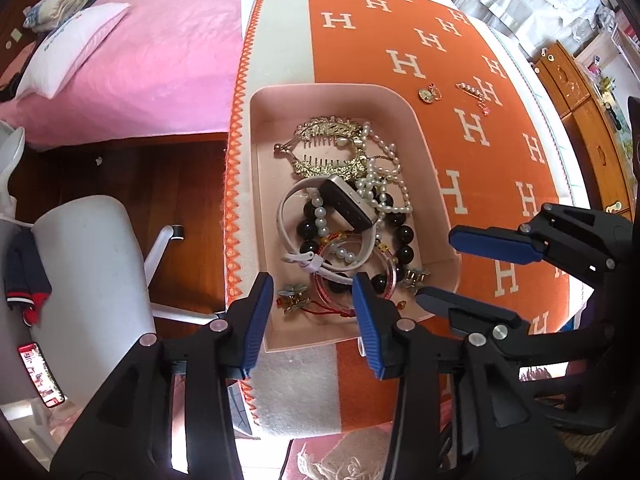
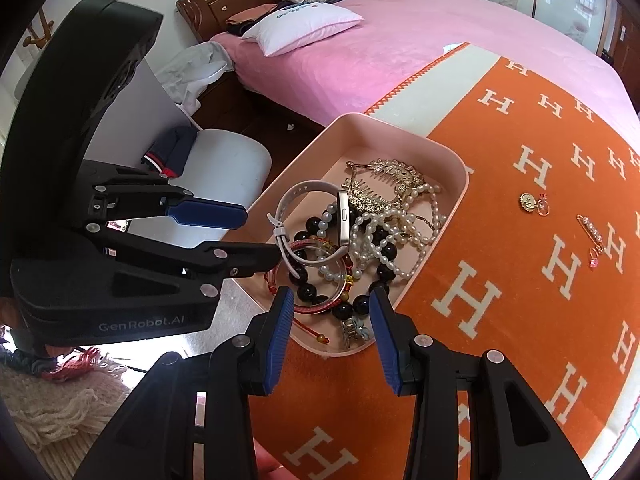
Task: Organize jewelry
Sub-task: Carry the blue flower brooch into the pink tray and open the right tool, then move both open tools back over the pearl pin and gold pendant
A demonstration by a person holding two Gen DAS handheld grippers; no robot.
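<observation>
**Mei:** Both tongs are spread wide and holding nothing. The left gripper (image 1: 314, 316) hovers over the near end of the shallow pale-pink plastic tray (image 1: 416, 120), and the right gripper (image 2: 330, 330) hangs just off the tray's near corner, its blue pads either side of the heap.

**Jun:** What's directly under them?

**Mei:** A tangle. A white-strapped smartwatch (image 1: 346, 204) lies on top of a string of large glossy black beads (image 1: 404, 236), a clear pink bangle (image 1: 386, 276) and a loose white pearl strand (image 1: 384, 188). Further in, a gold filigree hair comb (image 1: 328, 148). At the near edge, little flower-shaped clips (image 1: 292, 294).

**Jun:** Risks?

**Mei:** I'd say snagging. Pearls loop through the watch strap, so lifting either one could drag the other, and perhaps the beads, out of the tray. Round beads may also slip from flat pads, and the two grippers sit close enough to knock together.

**Jun:** Anything outside the tray?

**Mei:** Two pieces on the orange blanket patterned with white H letters (image 1: 500, 152), well apart from the tray: a small round gold charm (image 2: 534, 202) and a slim gold pearl-set pin (image 2: 592, 238).

**Jun:** Counts?

**Mei:** One tray, one watch, one comb, one bangle, one black-bead string, two loose pieces. Clips look like two or three; pearl strands I can't separate.
</observation>
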